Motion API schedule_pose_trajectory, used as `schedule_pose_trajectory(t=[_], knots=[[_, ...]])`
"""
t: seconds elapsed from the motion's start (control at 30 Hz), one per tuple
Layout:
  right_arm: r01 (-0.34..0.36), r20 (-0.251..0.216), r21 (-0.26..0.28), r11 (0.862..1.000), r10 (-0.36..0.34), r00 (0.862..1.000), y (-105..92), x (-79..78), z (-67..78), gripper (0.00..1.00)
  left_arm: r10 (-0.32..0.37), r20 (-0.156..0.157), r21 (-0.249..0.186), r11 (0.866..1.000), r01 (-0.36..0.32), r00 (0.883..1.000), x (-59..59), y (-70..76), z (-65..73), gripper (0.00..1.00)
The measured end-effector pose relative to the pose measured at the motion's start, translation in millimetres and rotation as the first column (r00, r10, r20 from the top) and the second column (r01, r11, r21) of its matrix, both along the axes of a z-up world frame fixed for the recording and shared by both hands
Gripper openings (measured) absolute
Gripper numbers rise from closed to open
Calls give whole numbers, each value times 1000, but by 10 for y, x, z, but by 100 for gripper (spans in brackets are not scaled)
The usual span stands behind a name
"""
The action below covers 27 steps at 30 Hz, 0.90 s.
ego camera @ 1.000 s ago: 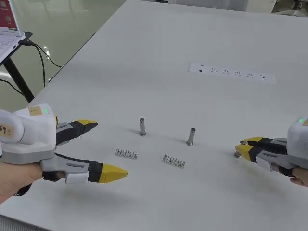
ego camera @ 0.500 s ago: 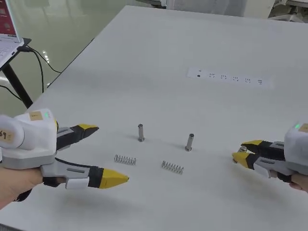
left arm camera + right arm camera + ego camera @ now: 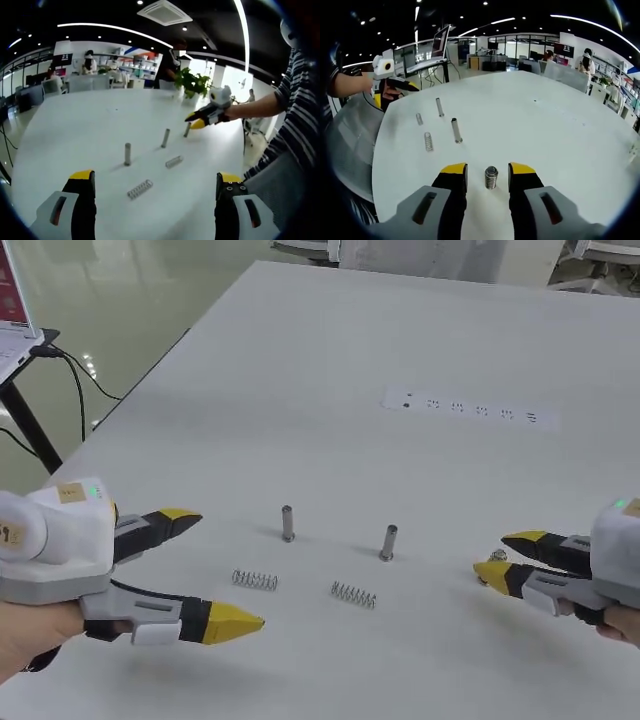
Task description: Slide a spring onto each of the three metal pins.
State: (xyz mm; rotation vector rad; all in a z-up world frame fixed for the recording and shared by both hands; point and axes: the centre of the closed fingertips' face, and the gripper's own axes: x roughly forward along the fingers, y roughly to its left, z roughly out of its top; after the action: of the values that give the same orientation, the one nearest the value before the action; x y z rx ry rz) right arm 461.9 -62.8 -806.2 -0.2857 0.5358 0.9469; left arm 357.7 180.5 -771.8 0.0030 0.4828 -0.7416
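Right gripper view — spring-wrapped pin [image 3: 491, 178] stands between narrowly parted right tongs [image 3: 488, 170]; left tongs [image 3: 155, 176] wide.

Left gripper [image 3: 222, 568] white tag [image 3: 10, 535]: dark handwritten marks, cut off at the edge, unreadable.
Tan sticker [image 3: 70, 492]: nothing legible.
Power strip [image 3: 468, 408]: marks too small to read.
Laptop [image 3: 12, 300]: red screen, text illegible.

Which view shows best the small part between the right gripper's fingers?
The right gripper view: the pin with a spring stands close and unobstructed, coils visible. The head view shows a small grey bit by the right gripper; the left gripper view shows it far and small.
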Motion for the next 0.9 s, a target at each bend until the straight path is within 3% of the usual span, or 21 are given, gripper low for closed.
schedule_pose_trajectory(t=[0.77, 0.9], knots=[[16, -1, 44, 999, -16, 1000, -8, -105, 138, 36, -1, -11, 0, 1000, 1, 1000, -28, -11, -44, 98], [-15, 21, 20, 1000, 15, 1000, 8, -160, 167, 36, 2, -10, 1, 1000, -2, 1000, -22, -3, -45, 98]])
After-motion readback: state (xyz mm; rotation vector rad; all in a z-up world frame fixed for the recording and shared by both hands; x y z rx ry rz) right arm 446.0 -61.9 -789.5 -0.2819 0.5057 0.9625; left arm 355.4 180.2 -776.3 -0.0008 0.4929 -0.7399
